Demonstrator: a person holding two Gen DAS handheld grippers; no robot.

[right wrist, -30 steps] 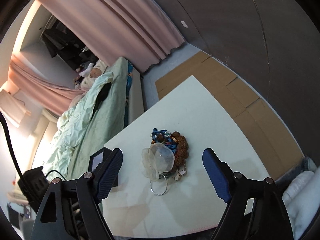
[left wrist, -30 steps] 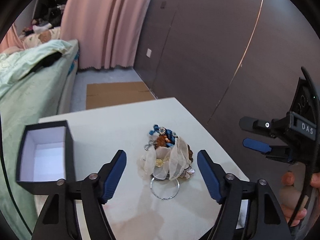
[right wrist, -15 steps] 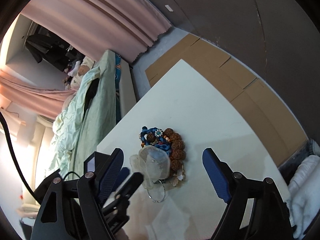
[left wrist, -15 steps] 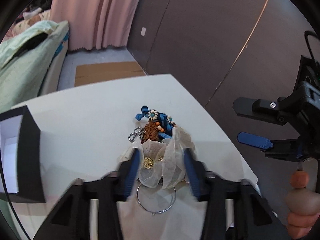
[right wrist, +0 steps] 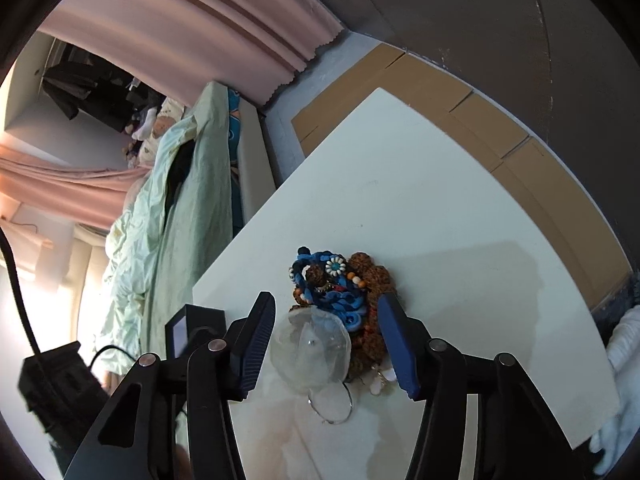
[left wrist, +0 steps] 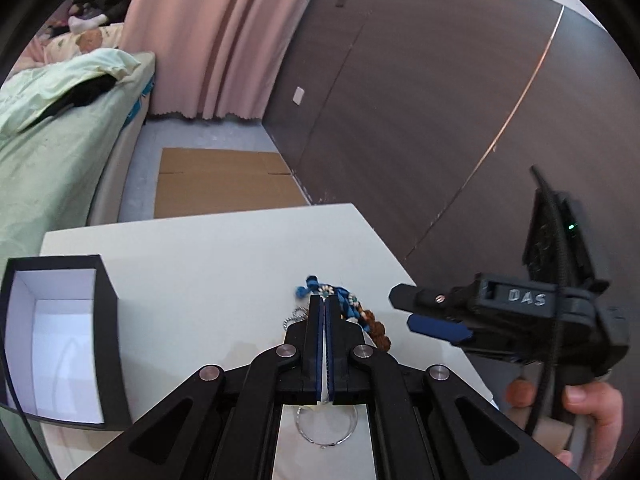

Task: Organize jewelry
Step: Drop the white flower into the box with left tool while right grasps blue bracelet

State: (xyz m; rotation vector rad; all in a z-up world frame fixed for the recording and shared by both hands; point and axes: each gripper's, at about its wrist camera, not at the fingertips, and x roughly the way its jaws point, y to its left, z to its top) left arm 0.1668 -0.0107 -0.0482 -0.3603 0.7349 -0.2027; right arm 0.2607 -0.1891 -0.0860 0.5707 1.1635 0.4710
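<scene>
While the open box (left wrist: 108,320) stands at the table's (left wrist: 200,260) left edge, the left gripper (left wrist: 323,308) is clamped fully together over the jewelry (right wrist: 340,292) mid-table; whether it pinches anything I cannot tell. The right gripper (right wrist: 326,300), its jaws just narrowing, stands half-spread around the pouch (right wrist: 310,352) and beads, not gripping.

I counted two hand-held grippers, the left hand-held gripper (left wrist: 324,308) and the right hand-held gripper (right wrist: 326,344). One counter (right wrist: 440,208) carried one jewelry heap (right wrist: 340,284), one sheer pouch (right wrist: 310,350), one metal ring (right wrist: 332,410) and one open black box (left wrist: 60,344).
</scene>
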